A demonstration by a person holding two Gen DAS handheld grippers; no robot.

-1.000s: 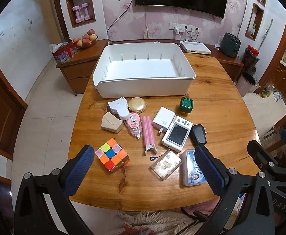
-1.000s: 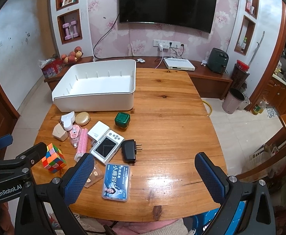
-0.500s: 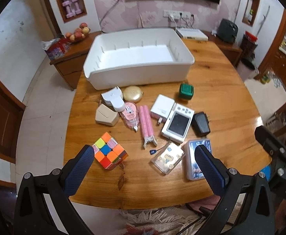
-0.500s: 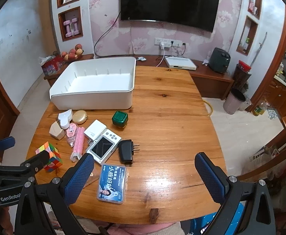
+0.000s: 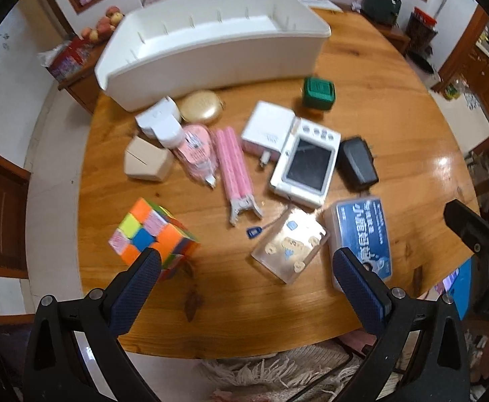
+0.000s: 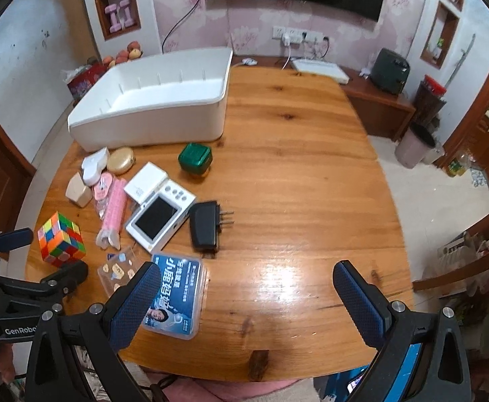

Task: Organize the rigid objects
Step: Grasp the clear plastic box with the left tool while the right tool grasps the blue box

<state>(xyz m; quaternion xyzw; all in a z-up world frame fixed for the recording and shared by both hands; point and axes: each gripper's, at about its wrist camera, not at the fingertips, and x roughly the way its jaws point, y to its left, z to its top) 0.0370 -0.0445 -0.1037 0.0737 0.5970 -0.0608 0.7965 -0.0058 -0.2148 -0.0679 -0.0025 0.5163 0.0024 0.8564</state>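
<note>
Both tools are spread wide and hold nothing. Left tool [image 5: 244, 264] hovers low over the near edge of the round wooden desk [image 5: 395, 107], with the multicoloured plastic puzzle cube [image 5: 150, 234] just ahead of its left finger, probably the first pick. Right tool [image 6: 244, 281] waits over bare wood. Far ahead stands the large white plastic bin [image 5: 210, 53], empty, likely to receive the small objects.
</note>
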